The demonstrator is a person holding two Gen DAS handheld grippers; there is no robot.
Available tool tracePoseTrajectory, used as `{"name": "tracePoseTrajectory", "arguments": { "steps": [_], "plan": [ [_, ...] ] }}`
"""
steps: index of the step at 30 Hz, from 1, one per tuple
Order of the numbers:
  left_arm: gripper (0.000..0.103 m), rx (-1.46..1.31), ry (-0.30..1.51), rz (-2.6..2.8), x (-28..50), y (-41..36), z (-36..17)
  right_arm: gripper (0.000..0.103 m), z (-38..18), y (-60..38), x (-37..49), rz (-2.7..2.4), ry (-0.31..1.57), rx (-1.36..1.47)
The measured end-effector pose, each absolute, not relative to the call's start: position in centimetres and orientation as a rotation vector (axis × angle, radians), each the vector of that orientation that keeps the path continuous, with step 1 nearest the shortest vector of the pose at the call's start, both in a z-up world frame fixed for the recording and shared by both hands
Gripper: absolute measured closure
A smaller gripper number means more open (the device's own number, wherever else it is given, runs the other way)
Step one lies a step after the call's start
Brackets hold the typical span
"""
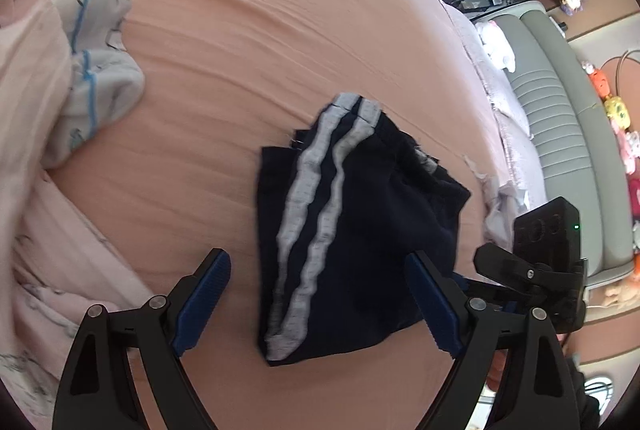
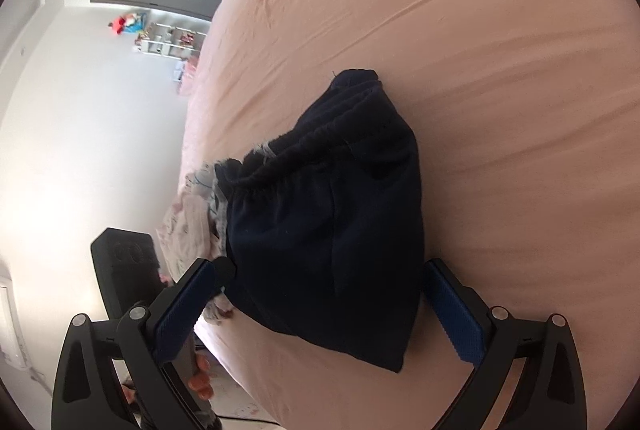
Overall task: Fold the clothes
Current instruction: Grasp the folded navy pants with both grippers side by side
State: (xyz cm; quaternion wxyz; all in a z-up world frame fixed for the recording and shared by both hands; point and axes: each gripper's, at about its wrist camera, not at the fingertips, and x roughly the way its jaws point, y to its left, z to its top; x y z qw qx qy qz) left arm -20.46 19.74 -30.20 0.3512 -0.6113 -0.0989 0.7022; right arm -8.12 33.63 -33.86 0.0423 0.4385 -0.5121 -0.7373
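Folded navy shorts (image 1: 356, 230) lay loose on the peach bedsheet (image 1: 240, 49), between both spread, empty grippers: left gripper (image 1: 320, 304), right gripper (image 2: 320, 306). Risked snagging cloth while withdrawing, undoing the fold.

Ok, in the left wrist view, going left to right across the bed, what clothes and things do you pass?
Pink garment → white and blue garment → navy shorts → lilac blanket → grey headboard

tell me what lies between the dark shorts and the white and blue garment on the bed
Only bare pink sheet lies between the dark shorts and the white and blue garment, as the left wrist view shows.
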Motion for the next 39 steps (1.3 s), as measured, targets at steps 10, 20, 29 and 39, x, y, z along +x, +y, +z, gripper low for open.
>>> {"name": "tracePoseTrajectory", "arguments": {
  "steps": [10, 20, 29, 39],
  "plan": [
    [0.014, -1.547, -0.209, 1.860, -19.0, 21.7, -30.4, 0.000, -34.3, 33.0, -8.4, -2.297, -1.633, 1.219],
    [0.014, -1.606, -0.377, 1.773, -19.2, 21.4, -31.0, 0.001, -34.7, 33.2, -8.2, -2.198, -1.736, 1.161],
    [0.015, -1.604, -0.577, 1.726, -20.2, 21.6, -32.0, 0.001, -35.1, 33.3, -7.6, -2.199, -1.742, 1.183],
    [0.058, -1.588, -0.508, 1.808, -19.4, 21.5, -31.5, 0.058, -36.0, 33.8, -4.9, -2.303, -1.733, 1.203]
  ]
}}
